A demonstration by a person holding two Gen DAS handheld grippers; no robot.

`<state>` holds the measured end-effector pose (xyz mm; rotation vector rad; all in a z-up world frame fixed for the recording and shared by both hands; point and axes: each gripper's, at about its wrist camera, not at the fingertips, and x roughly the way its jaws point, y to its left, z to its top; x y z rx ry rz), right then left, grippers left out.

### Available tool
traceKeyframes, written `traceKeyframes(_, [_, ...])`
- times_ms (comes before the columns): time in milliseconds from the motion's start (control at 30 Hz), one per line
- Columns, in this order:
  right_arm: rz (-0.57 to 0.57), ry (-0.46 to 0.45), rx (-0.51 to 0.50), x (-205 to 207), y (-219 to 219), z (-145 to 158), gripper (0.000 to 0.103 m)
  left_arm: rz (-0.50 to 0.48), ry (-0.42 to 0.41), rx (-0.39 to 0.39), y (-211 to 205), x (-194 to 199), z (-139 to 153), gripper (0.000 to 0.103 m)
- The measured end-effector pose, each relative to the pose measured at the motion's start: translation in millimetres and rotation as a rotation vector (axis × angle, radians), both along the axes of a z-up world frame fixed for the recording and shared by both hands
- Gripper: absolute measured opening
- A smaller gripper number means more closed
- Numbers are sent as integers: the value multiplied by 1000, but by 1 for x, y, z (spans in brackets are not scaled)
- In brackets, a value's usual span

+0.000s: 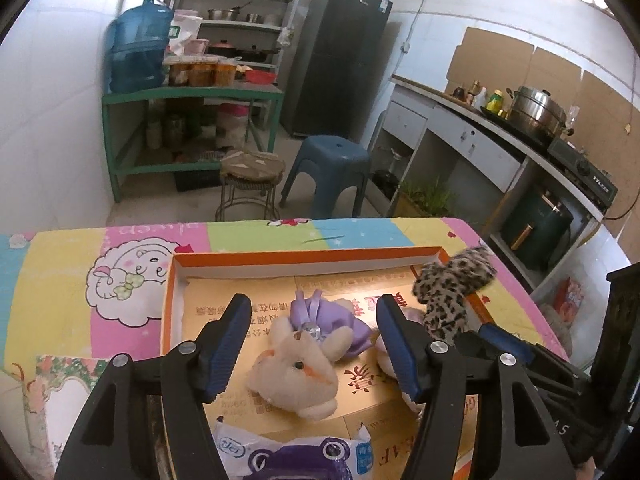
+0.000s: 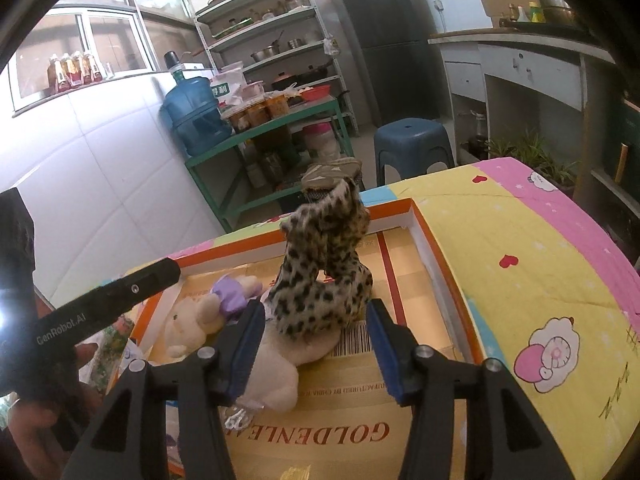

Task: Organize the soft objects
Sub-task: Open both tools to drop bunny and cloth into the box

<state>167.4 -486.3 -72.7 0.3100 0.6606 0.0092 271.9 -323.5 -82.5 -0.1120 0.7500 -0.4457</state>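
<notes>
A shallow orange-rimmed cardboard box [image 1: 304,258] lies on the table. In it rests a cream plush toy in a purple dress [image 1: 298,364], between the fingers of my left gripper [image 1: 312,320]; the blue pads stand apart from it, so the gripper is open. A leopard-print plush toy [image 2: 324,272] with a cream lower body stands upright in the box [image 2: 424,232]. It sits between the spread fingers of my right gripper [image 2: 316,312], which is open. The left wrist view shows the leopard toy [image 1: 448,292] leaning at the box's right rim. The cream toy [image 2: 192,320] lies to the left in the right wrist view.
A bright patchwork cloth [image 1: 60,280] covers the table. A wipes packet with a purple frog [image 1: 296,456] lies at the box's near edge. Beyond the table stand a blue stool [image 1: 332,160] and a round stool [image 1: 250,166]. A hand [image 2: 40,420] holds the left gripper's body [image 2: 108,300].
</notes>
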Motion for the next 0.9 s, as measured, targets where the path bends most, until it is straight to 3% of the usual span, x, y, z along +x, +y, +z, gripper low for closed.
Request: traceKeyframes(900, [30,-80,-12,-58,40,43,53,7,-184,-54,45,-81,69,66])
